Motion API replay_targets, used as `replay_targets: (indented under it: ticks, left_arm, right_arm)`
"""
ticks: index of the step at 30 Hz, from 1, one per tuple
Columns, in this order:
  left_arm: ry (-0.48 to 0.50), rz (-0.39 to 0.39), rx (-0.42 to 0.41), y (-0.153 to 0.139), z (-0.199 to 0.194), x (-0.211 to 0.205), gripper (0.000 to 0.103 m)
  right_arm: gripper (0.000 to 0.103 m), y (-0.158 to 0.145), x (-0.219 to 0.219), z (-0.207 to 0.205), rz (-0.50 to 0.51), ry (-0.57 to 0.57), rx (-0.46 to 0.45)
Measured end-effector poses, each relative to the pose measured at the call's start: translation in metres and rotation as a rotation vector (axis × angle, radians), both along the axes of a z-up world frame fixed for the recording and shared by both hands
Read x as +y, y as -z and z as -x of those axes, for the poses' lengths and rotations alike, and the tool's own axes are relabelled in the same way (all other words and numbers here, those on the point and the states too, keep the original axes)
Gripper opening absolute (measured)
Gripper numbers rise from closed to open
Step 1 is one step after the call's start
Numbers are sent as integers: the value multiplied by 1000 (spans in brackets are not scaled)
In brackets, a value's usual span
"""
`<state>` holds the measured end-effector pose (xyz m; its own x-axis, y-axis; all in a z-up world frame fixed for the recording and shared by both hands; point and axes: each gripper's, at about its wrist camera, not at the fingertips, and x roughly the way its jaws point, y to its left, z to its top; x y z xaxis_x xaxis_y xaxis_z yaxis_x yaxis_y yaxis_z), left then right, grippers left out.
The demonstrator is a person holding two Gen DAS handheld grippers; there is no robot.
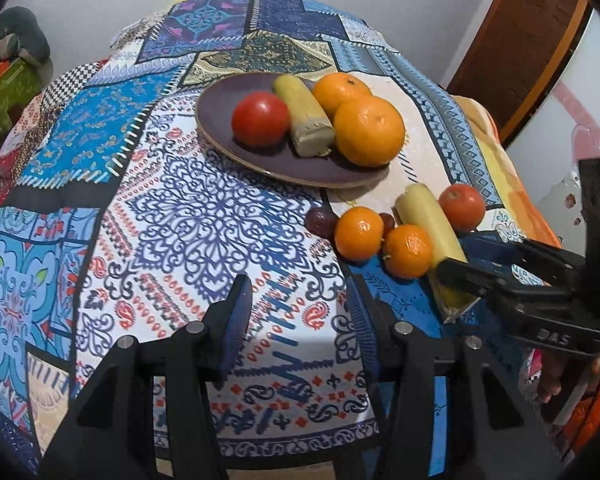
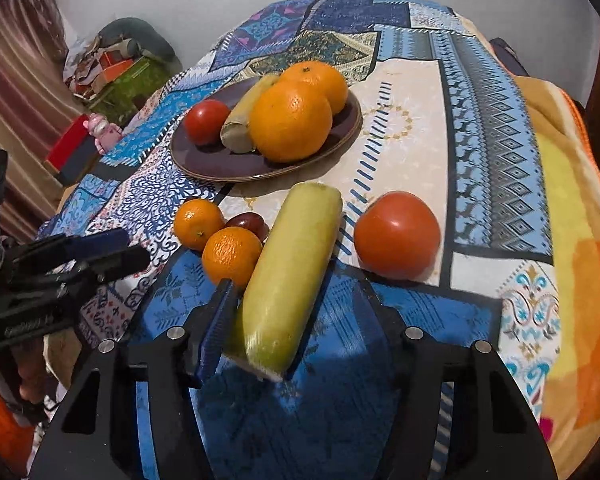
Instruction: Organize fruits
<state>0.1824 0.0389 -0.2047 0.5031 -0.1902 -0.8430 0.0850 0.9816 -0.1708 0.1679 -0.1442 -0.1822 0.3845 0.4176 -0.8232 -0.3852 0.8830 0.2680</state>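
A purple plate (image 1: 220,120) (image 2: 196,160) holds a tomato (image 1: 260,119), a yellow-green squash piece (image 1: 304,116) and two oranges (image 1: 369,130). On the cloth lie two small oranges (image 1: 358,233) (image 2: 232,255), dark plums (image 1: 320,220) (image 2: 247,221), a tomato (image 1: 462,207) (image 2: 397,235) and a long yellow-green squash (image 1: 424,220) (image 2: 292,276). My right gripper (image 2: 288,312) (image 1: 464,260) is open, its fingers on either side of the long squash's near end. My left gripper (image 1: 300,312) (image 2: 120,248) is open and empty above the cloth.
A patterned blue patchwork cloth (image 1: 188,216) covers the table. A yellow-orange blanket (image 2: 572,208) lies at the right edge. Boxes and clutter (image 2: 116,72) stand beyond the left edge, and a brown door (image 1: 516,52) is at the far right.
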Motion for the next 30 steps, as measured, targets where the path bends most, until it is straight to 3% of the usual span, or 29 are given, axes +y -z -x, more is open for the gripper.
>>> replay_targets:
  ticks: [11, 19, 30]
  left_arm:
    - [19, 16, 2, -2, -12, -18, 49]
    - [35, -12, 5, 2, -29, -34, 43]
    - [36, -20, 17, 10, -48, -44, 40]
  right_arm:
    - [35, 3, 1, 1, 16, -31, -25]
    - [35, 2, -22, 2, 1, -27, -18]
    - [35, 8, -7, -7, 16, -48, -30]
